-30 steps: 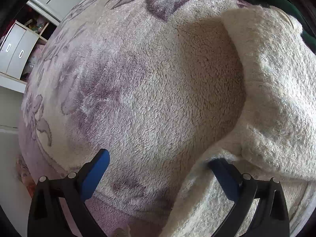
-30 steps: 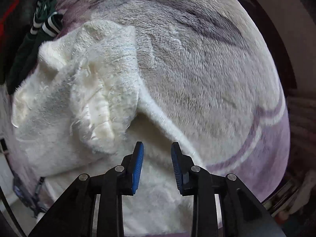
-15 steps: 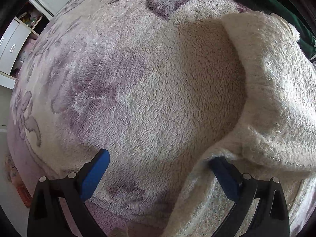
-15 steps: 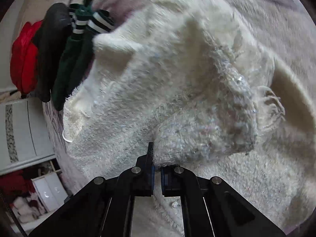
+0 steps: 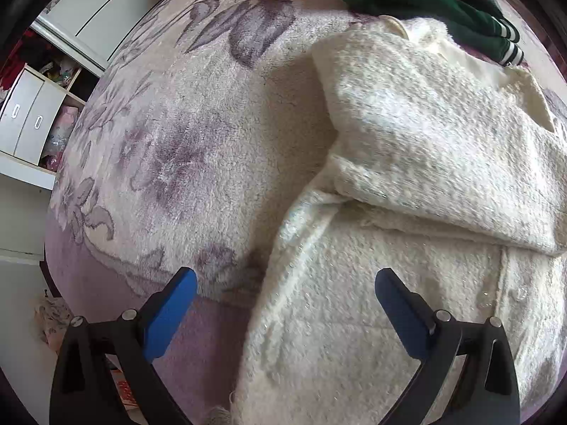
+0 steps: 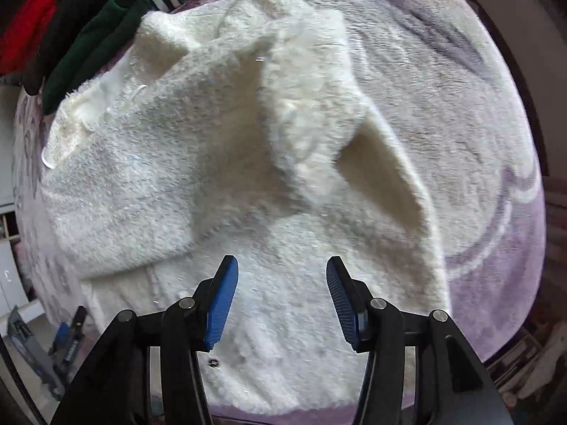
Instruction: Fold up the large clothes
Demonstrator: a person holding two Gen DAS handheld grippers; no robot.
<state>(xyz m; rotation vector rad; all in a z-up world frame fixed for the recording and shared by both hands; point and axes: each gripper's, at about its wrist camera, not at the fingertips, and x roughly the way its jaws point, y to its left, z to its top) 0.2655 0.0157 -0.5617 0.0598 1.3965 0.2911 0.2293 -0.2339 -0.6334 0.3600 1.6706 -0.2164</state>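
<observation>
A plush blanket with purple flowers covered the surface; white drawers stood beyond the blanket's left edge. The left gripper was spread wide and the right gripper partly spread, both holding nothing above the cream sweater. The fluffy sweater lay on the blanket, sleeves folded across its body, beside a green striped garment.

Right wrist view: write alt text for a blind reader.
A fluffy white garment, partly folded with a sleeve laid across it, lies on a purple floral blanket. The right hand-held gripper hovers open above it; green striped clothes sit at top left.
</observation>
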